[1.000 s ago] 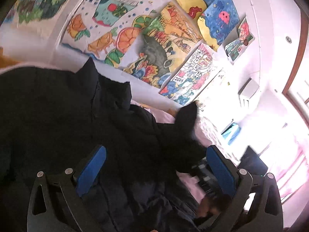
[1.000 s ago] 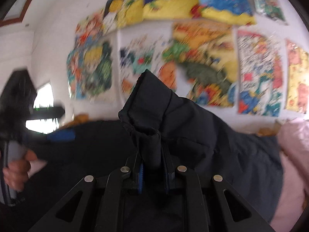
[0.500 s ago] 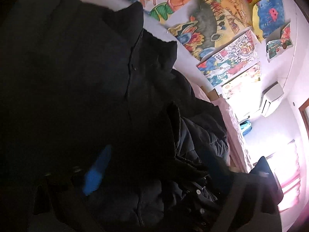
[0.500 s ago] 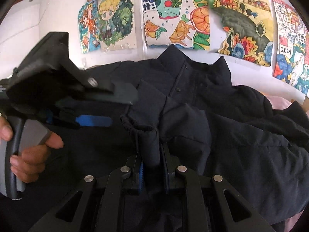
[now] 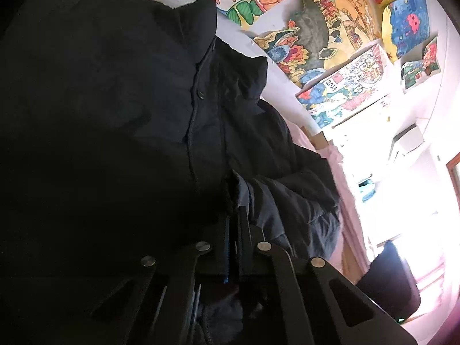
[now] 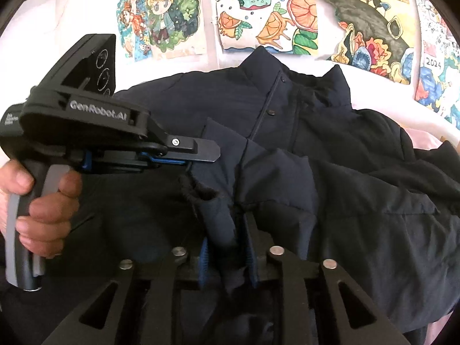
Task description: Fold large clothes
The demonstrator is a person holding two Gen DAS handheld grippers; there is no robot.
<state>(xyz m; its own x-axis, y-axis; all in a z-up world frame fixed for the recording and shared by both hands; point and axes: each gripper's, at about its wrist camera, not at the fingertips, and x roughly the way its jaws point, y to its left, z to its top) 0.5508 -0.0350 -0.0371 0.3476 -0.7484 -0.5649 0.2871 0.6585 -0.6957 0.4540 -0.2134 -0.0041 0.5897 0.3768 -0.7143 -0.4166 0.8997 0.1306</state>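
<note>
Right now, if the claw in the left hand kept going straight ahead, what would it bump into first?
The dark jacket. The left claw is shut right at its fabric, with the front placket and collar directly ahead; whether it pinches cloth is unclear.

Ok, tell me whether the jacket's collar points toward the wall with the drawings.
Yes: in the right wrist view the dark jacket lies with its collar up against the wall drawings.

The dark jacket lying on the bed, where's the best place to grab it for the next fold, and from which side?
Grip the dark jacket at the sleeve cuff folded across its front. It stands up as a thick ridge while the body lies flat, so come from the near hem side, jaws straddling it. The right gripper is opening around that cuff now.
</note>
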